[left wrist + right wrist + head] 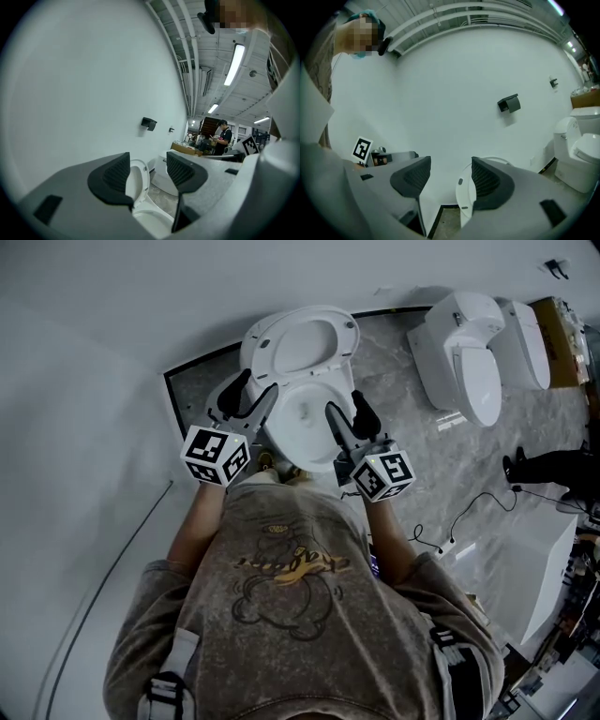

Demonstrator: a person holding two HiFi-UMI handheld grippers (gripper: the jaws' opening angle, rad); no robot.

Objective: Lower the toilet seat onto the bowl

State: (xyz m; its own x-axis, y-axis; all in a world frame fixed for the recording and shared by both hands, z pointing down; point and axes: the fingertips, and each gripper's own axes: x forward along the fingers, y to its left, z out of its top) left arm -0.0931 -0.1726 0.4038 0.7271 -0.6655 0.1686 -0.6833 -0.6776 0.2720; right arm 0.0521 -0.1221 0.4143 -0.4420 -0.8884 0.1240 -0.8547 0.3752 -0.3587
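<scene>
The toilet seat [255,345], a glossy white oval ring, was seen raised upright against the plain white wall [94,381], behind the smooth, rounded bowl [309,442]. The bowl was set on a floor [394,409] of grey, veined, marble-like tile.

The left gripper [258,385] was held just beside the seat's left edge. Its jaws were spread apart, and the seat was seen beyond the gap, untouched by the ribbed black pads [115,176]. The right gripper [344,401] was held over the bowl's right rim. Its jaws were likewise spread wide and nothing was clamped between them.

Both tools were made of matte grey plastic. Each was fitted with a cube [216,456] printed with black-and-white square markers. A cartoon bear was printed on the person's mottled brown shirt [281,587]. A second white toilet [469,362] was seen standing well to the right.
</scene>
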